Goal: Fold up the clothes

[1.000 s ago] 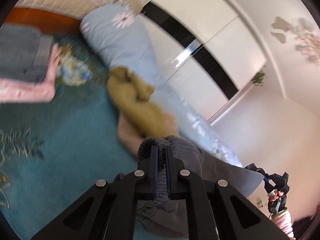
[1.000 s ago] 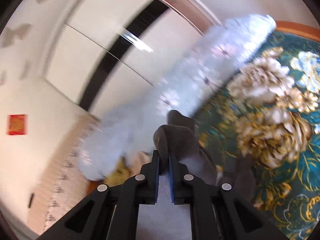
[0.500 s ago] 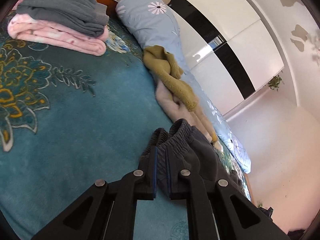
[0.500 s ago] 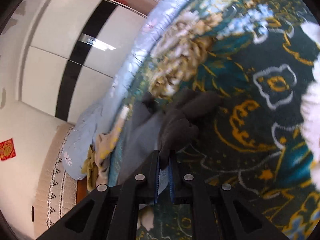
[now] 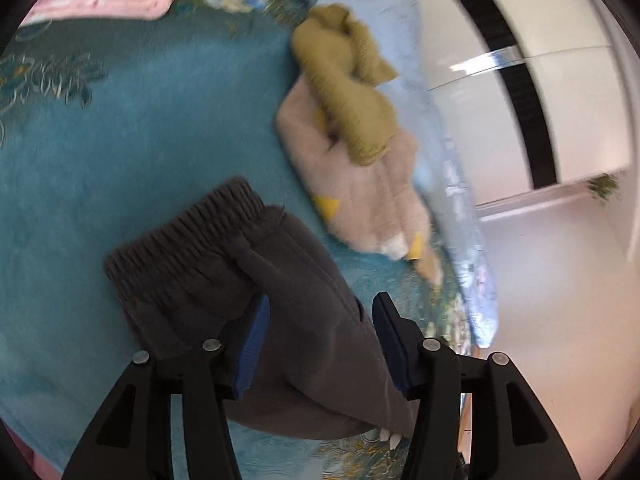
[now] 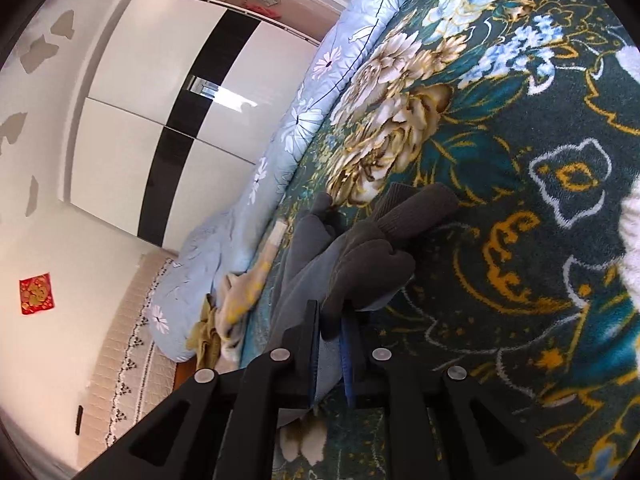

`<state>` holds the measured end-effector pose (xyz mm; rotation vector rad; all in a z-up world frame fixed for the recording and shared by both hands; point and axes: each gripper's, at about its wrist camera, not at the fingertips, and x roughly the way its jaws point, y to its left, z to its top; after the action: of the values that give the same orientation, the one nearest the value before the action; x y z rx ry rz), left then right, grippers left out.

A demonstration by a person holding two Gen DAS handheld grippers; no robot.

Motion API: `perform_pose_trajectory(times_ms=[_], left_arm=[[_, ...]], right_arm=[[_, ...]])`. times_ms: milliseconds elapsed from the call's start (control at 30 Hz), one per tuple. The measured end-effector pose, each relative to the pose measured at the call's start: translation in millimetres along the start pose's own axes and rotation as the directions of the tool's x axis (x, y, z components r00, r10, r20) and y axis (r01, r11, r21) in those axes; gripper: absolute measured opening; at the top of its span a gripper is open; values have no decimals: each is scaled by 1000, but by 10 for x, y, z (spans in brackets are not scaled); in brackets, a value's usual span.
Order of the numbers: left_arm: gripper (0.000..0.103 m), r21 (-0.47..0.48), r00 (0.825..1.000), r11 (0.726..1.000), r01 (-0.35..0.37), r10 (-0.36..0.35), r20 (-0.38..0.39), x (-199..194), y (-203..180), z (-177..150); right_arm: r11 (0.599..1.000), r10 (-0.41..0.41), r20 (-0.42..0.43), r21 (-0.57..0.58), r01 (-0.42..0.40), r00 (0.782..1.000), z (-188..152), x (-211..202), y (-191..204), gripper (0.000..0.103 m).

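Left tongs (image 5: 320, 312) spread wide, released, hovering over the grey pants (image 5: 248, 280) with fabric visible between the two fingers but nothing pinched. Right tongs (image 6: 330, 316) clenched on a bunched fold of the same grey pants (image 6: 360, 256), blue pads nearly together with cloth between them.

Pants lie on the bed's teal floral blanket (image 5: 120, 152). Left view shows the elastic ribbed waistband (image 5: 188, 232), flat, at the far end from the tongs; the body of the garment runs back under the tongs toward the lower right. Right view shows the other end: ribbed cuffs (image 6: 420, 204) pointing up-right, away from the camera, legs bunched and doubled. Long axis runs roughly along the bed, parallel to the light-blue quilt roll (image 5: 400, 40).

Only the left view shows the olive garment (image 5: 352, 84) draped on a beige fleece piece (image 5: 360, 184), both just beside the quilt roll, near the pants but apart from them, and a pink folded stack (image 5: 104, 0) at the top edge with something grey on it, blurred. Only the right view shows the big gold-and-white flower print (image 6: 392, 120), the wardrobe's full white doors with black stripe (image 6: 192, 92), and a red square on the wall (image 6: 36, 294).
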<state>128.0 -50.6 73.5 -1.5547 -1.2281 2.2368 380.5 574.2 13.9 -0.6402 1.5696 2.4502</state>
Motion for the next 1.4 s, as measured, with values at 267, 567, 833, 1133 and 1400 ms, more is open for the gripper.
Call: perform_pose_trajectory(times_ms=[267,567,833,1133,1400], left_arm=[[53,-194,974,955,-224,214,-71,446,-150,77],[6,-79,960,958,-277,280,26,419,-273,-38],[5,331,932,930,161,-254,258,-565,-655,-168],[7,38,970,983,179,-183,159,-483,1150,-886],[40,83,975,988,130,-143,168,-765,1087,-1202]], right_arm=[[999,32,-19,14,-32,999,8,9,-26,12],[999,45,-36,18,-44,998,20,56,-30,13],[998,55,-37,-31,-57,998,-8,52,62,12],[995,33,-64,-95,-39,997,-62,116,185,12],[994,21,-62,-105,-28,998,-82,110,199,13]])
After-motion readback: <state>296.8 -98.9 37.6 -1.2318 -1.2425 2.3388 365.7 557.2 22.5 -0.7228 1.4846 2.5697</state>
